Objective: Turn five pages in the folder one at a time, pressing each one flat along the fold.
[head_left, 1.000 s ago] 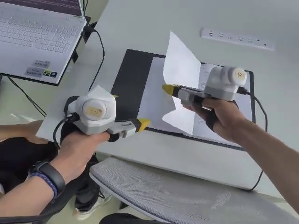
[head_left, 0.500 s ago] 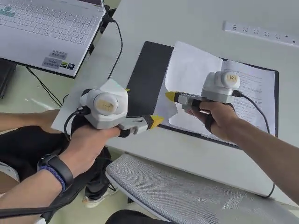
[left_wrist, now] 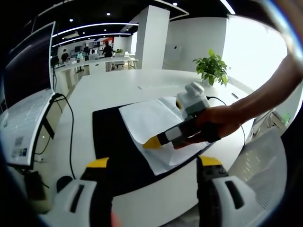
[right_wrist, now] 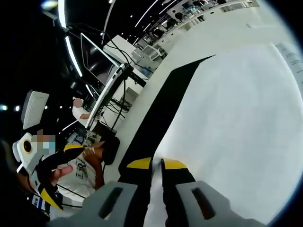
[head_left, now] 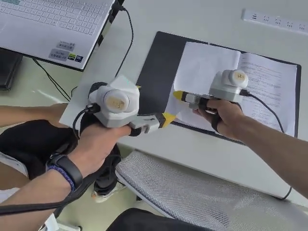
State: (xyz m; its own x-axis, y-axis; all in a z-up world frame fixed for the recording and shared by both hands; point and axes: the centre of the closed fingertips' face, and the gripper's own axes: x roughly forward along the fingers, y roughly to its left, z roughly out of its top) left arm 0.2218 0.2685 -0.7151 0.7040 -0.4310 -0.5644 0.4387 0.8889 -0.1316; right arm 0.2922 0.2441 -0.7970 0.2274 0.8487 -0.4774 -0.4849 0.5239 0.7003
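Left gripper (left_wrist: 154,162) gapes wide; right gripper (right_wrist: 157,164) has its fingers pressed together.

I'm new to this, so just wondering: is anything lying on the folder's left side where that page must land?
Nothing visible does. The folder is bare black on its left. The right gripper holds the page over it. The left gripper hangs open at the near edge of the desk, and the cable lies beside the folder.

A silver open laptop with a white keyboard (head_left: 53,24) is seen at the far left of the white table (head_left: 192,14), with a black cable (head_left: 126,38) run from its side. A white power strip (head_left: 276,21) is laid by the far edge. A grey mesh chair seat (head_left: 192,192) is seen under the near edge, and a green potted plant (left_wrist: 212,68) is noted beyond the table.
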